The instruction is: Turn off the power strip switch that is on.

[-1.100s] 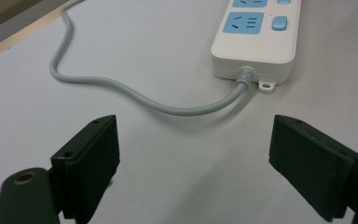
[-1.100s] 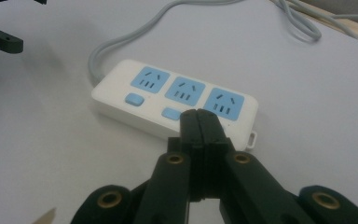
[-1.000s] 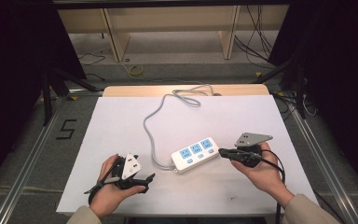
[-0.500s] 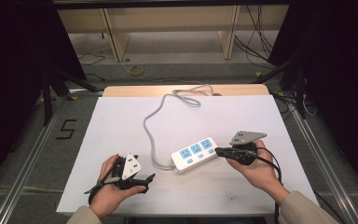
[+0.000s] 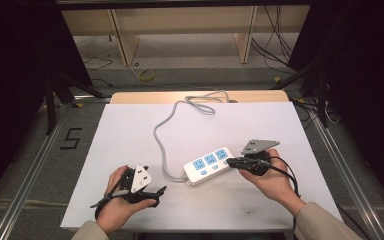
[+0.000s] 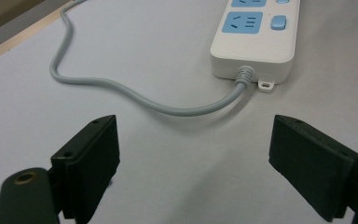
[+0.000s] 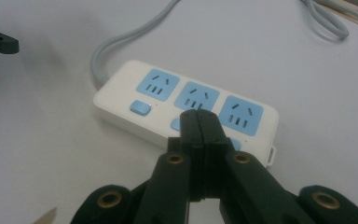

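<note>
Right gripper view: right gripper (image 7: 199, 122) pressed closed over glossy white power strip (image 7: 121, 100); left gripper (image 6: 193, 165) agape

White three-socket power strip (image 5: 208, 165) with blue faces, flat on the table, grey cord (image 5: 166, 131) trailing away.

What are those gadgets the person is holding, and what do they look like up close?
They are two hand-held grippers. Each, the left gripper and right gripper, is black with two flat rectangular jaws, brass-coloured rivets at the joints, a pale grey three-cornered plate on top and a black cable trailing back. The person wears beige sleeves.
</note>
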Demonstrator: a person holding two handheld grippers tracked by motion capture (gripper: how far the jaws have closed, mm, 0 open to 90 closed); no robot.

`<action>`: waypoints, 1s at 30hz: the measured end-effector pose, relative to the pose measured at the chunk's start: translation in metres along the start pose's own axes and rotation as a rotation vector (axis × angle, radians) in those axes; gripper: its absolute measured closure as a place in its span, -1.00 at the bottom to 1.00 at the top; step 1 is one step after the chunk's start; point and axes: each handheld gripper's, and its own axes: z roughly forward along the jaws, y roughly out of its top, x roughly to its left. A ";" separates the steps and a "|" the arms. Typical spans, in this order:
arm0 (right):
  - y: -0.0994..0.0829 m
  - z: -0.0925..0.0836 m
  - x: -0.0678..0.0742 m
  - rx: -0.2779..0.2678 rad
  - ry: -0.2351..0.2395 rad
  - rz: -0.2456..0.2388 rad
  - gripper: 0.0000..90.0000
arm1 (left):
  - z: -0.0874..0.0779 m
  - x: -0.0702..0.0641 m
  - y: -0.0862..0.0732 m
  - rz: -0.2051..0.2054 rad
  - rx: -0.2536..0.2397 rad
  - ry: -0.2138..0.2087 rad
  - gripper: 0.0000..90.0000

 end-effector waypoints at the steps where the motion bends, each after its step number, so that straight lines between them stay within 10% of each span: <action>1: 0.000 0.001 0.000 0.002 0.002 0.000 1.00 | 0.000 0.000 0.000 0.000 0.000 -0.001 -0.65; 30: 0.008 0.025 0.001 0.053 0.025 -0.013 1.00 | 0.000 0.000 0.000 0.006 0.000 -0.003 -0.65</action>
